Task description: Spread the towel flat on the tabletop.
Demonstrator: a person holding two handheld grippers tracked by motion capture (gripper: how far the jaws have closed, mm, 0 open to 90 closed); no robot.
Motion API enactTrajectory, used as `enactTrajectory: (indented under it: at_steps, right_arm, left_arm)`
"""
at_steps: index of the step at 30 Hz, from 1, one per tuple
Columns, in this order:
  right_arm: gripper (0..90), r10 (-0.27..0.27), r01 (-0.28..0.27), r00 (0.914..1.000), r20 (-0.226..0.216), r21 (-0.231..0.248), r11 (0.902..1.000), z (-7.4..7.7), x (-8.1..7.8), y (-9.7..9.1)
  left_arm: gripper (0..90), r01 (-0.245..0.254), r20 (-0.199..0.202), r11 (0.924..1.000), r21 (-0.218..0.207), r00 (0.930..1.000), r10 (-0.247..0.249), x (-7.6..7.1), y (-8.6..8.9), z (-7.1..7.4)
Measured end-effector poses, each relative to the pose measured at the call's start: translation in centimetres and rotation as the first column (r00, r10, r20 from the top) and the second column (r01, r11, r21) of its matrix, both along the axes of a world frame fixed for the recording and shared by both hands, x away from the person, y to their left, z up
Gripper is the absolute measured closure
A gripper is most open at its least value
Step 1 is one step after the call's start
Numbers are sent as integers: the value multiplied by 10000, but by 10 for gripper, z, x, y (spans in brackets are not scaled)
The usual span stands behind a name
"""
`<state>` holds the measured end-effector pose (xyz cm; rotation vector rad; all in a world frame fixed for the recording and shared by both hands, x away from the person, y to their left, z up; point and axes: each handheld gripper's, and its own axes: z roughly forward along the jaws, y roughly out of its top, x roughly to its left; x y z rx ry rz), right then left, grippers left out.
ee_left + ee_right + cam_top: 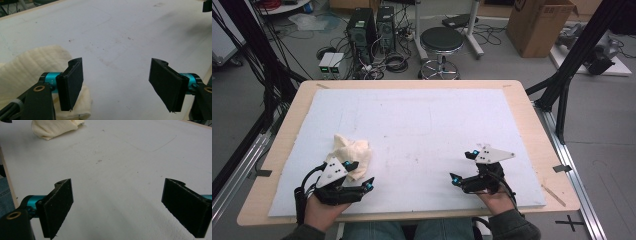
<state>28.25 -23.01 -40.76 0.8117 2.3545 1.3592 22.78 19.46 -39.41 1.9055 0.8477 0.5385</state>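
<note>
A crumpled cream cloth (pixel 351 153) lies on the white sheet at the near left. My left gripper (pixel 359 175) rests just in front of it, jaws wide open and empty. In the left gripper view the cloth (pixel 27 70) bunches behind and beside the left jaw, with nothing between the pads (pixel 72 85). My right gripper (pixel 463 166) sits at the near right, open and empty, well apart from the cloth. From the right gripper view the cloth (pixel 53 128) lies far off at the top left, and bare sheet lies between the open jaws.
A white foam sheet (pixel 422 135) covers most of the wooden table (pixel 532 125). Beyond the far edge stand a black stool (pixel 441 42), computer towers (pixel 369 30) and a cardboard box (pixel 539 25). Black frame posts (pixel 577 60) rise at both sides.
</note>
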Motion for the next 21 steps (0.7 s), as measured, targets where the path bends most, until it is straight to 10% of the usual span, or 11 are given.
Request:
enactTrajectory:
  at_steps: [21]
  right_arm:
    - [96, 38, -37, 10000, 79, -193, 9998, 0, 1, 0]
  left_arm:
    - [248, -1193, -97, 9919, -432, 9928, 1190, 28, 41, 18]
